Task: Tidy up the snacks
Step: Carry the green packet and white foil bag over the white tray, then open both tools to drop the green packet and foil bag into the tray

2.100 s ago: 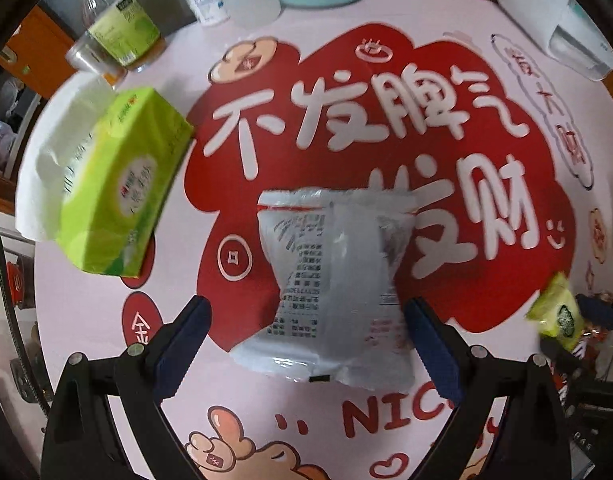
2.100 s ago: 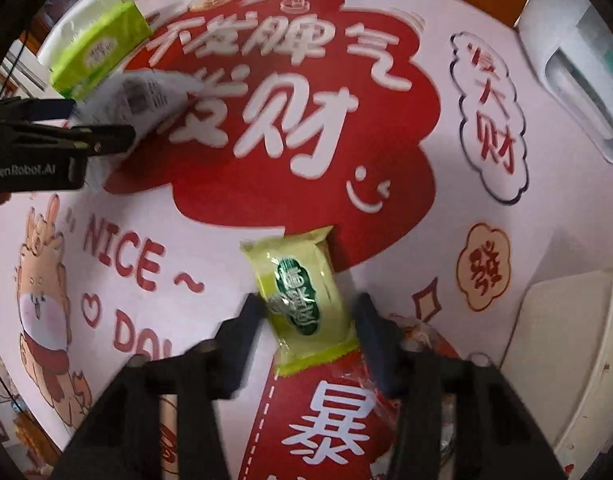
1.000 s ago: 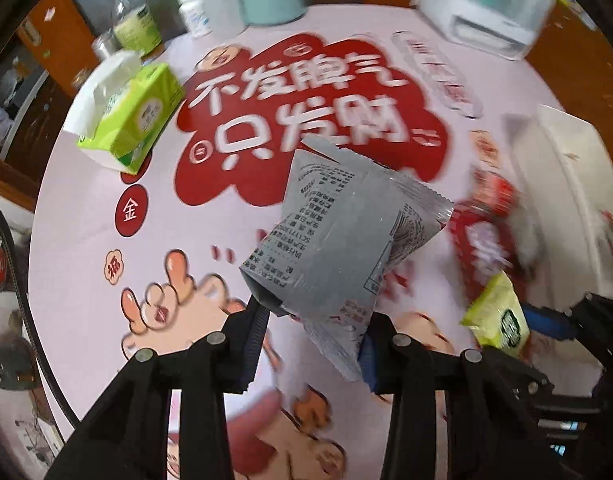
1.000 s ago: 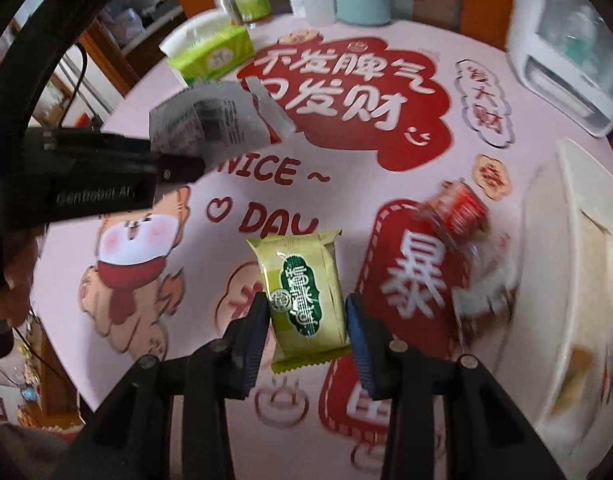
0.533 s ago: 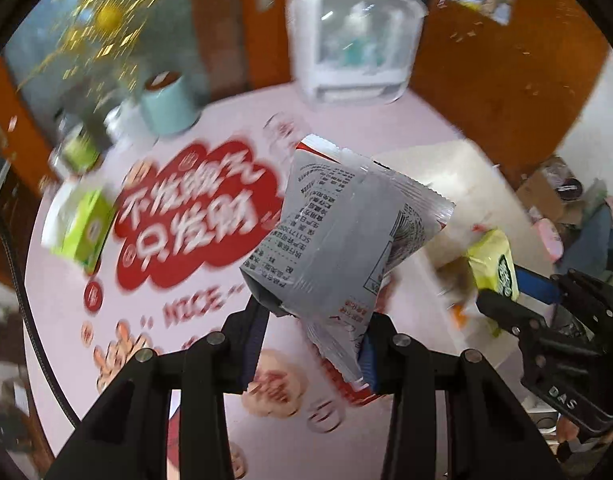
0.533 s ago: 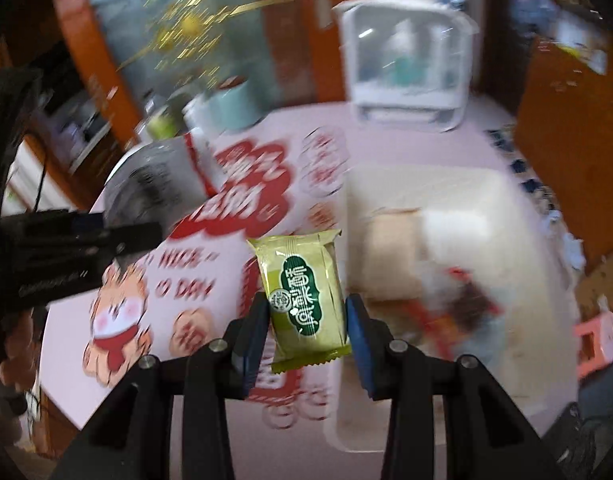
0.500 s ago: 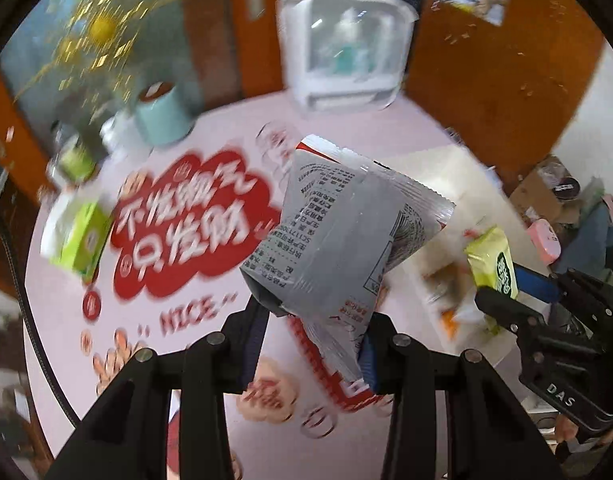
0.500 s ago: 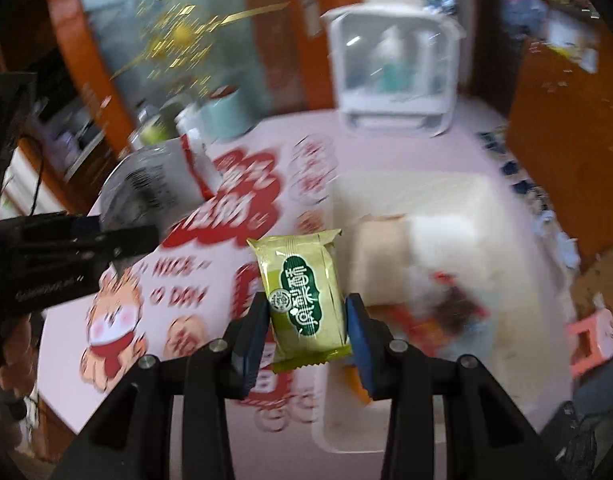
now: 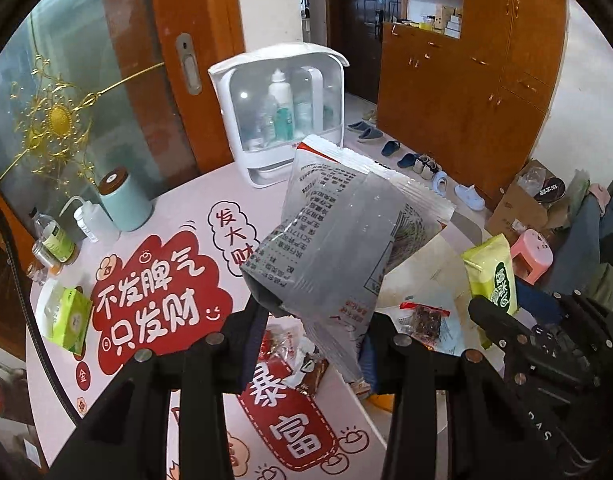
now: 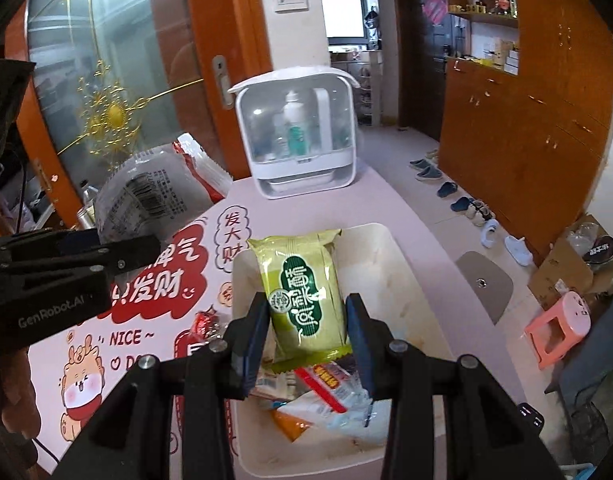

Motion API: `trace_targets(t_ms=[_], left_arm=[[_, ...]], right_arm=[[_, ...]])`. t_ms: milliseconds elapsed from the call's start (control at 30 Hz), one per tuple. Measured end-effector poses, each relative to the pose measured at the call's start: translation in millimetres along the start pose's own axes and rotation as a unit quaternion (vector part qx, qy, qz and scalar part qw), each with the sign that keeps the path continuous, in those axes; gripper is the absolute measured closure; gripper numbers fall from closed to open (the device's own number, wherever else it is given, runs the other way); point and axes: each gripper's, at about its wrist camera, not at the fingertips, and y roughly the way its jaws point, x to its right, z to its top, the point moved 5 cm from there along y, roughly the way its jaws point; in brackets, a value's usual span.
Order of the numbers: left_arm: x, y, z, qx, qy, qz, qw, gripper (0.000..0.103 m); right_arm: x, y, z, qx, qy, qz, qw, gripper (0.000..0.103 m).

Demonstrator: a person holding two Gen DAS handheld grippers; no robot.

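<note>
My left gripper (image 9: 314,320) is shut on a silver snack bag (image 9: 338,240) with small black print and red edges, held up in the air above the table. My right gripper (image 10: 306,320) is shut on a green snack packet (image 10: 304,296) and holds it over a white bin (image 10: 402,264) at the table's right edge. Several snack packets (image 10: 318,384) lie inside the bin. In the right wrist view the left gripper (image 10: 118,256) and its silver bag (image 10: 154,196) hang at the left. In the left wrist view the green packet (image 9: 492,276) shows at the right.
A pink printed cloth covers the table (image 9: 154,292). Loose wrappers (image 9: 294,356) lie on it beside the bin. A white storage box (image 9: 282,112), a teal canister (image 9: 122,200), bottles (image 9: 58,240) and a green tissue pack (image 9: 68,316) stand along the far and left sides.
Both grippers have risen and swung to the right, away from the table's middle, each keeping its packet. The green packet now hangs over the white bin.
</note>
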Motion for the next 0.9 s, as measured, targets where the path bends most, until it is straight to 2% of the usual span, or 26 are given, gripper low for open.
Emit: trace_targets(t_ms=[300,900], left_arm=[[16.2,32.6,-0.7,-0.020,0.014,0.001,0.9997,0.063],[32.5,78.7,-4.1,-0.057,0.032,-0.003,0.9979,0.062]], right_arm=[[18.5,17.5,-6.8,-0.018,0.021,-0.020,0.999,0.063],[33.9,49.6,-21.5,-0.063,0.021,-0.055,0.996,0.063]])
